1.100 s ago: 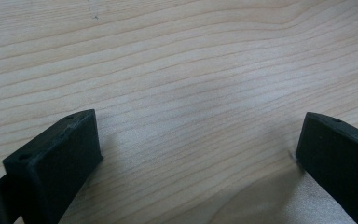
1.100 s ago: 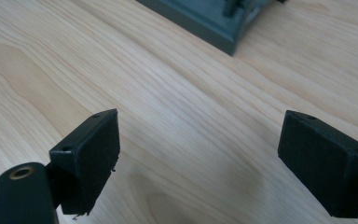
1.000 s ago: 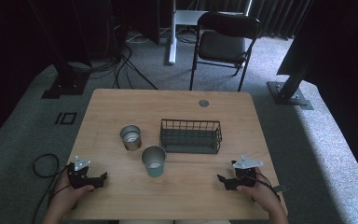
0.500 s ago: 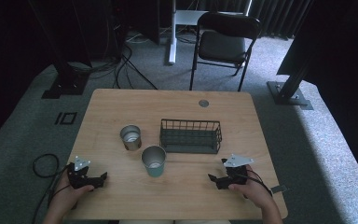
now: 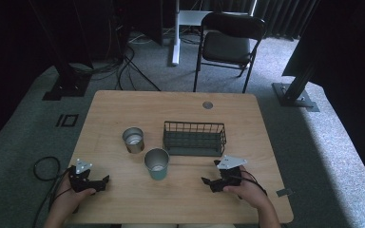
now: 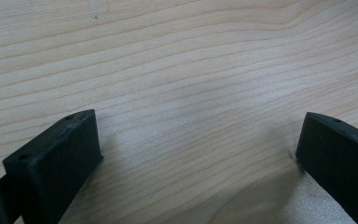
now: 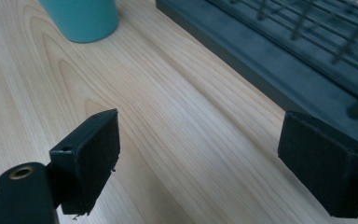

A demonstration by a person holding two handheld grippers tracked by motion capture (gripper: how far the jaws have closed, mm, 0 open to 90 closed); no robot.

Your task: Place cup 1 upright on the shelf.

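Looks like the reach step: right tongs gaping wide, holding nothing, pointed at the teal cup mid-counter near the front edge, beside the wire basket. Left tongs also wide open and empty. Next it probably needs to straddle the cup.

A black folding chair stands on grey carpet behind the table.

High view overlooks table; gripper views skim it.
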